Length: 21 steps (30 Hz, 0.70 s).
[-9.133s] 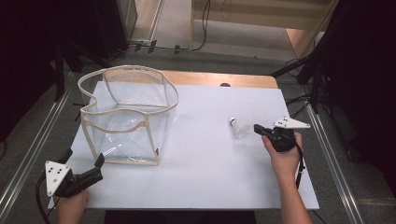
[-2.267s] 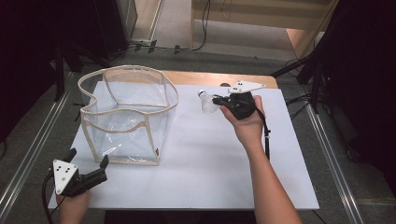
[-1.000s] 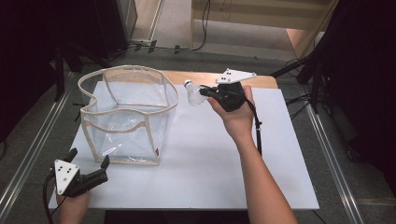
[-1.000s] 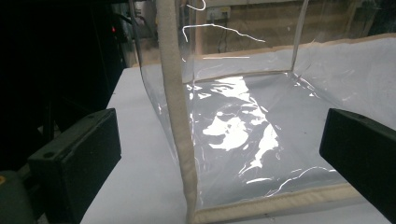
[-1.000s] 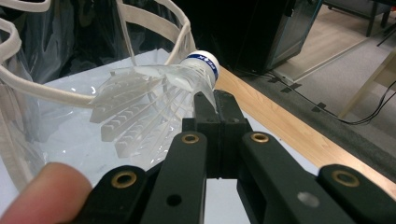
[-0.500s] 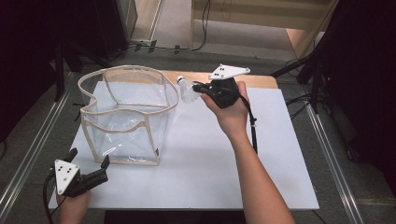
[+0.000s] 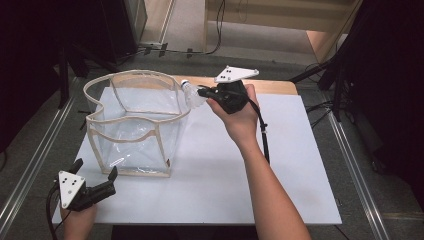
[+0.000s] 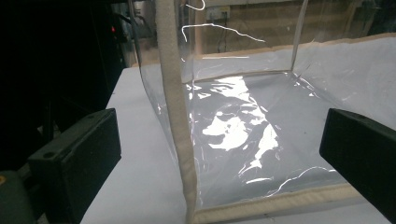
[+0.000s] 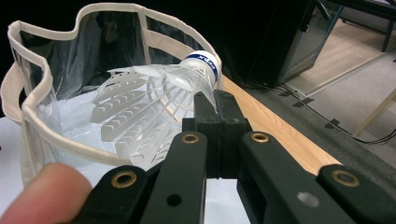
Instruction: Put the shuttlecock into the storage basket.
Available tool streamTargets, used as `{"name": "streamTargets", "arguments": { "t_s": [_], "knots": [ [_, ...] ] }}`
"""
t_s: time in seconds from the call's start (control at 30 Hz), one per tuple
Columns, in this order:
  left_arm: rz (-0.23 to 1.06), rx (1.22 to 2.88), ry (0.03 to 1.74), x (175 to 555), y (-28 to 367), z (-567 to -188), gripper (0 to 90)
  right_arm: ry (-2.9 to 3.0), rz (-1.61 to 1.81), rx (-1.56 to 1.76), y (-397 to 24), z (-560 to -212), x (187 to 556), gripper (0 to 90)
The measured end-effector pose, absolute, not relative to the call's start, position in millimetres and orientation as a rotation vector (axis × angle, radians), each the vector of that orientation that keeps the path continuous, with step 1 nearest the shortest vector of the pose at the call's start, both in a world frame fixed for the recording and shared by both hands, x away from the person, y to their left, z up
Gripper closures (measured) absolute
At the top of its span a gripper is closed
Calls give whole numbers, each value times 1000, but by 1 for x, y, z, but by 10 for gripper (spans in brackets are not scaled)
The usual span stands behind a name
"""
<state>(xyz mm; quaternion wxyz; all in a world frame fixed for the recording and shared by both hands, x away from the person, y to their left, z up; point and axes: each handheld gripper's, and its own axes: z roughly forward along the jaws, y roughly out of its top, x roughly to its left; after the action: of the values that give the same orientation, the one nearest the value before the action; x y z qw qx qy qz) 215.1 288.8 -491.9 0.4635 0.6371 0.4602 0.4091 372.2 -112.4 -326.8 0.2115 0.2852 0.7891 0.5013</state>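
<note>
In the high view, the left gripper (image 7: pixel 95 187) sits at the lower left of the frame, near the table's front edge, with its jaws spread and nothing between them. The left gripper view shows those two black jaws low at either side, and between them, a little farther off, the near corner of the bag (image 8: pixel 243 140), its beige seam rising up the middle of the frame.

Higher in the high view, left of centre, the clear bag (image 7: pixel 135 125) stands open on the white table (image 7: pixel 280 170), beige trim around its rim. Just beyond its right rim, above centre, the right gripper (image 7: pixel 202 93) is held in a hand (image 7: pixel 240 117) whose forearm comes up from the bottom edge. Its jaws are pressed together, pinching the shuttlecock (image 7: pixel 192 95) at the feathers. In the right gripper view the shuttlecock (image 9: pixel 154 107) lies across the frame's centre, cork to the right, feathers fanned left over the bag's rim.
</note>
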Motion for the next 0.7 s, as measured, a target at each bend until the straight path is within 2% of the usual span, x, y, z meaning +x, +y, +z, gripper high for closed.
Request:
{"name": "streamTargets", "arguments": {
  "t_s": [0.7],
  "knots": [
    [1003, 1570, 1127, 215, 289, -492, 0, 2213, 1433, 758, -83, -327, 376, 881]
  ]
}}
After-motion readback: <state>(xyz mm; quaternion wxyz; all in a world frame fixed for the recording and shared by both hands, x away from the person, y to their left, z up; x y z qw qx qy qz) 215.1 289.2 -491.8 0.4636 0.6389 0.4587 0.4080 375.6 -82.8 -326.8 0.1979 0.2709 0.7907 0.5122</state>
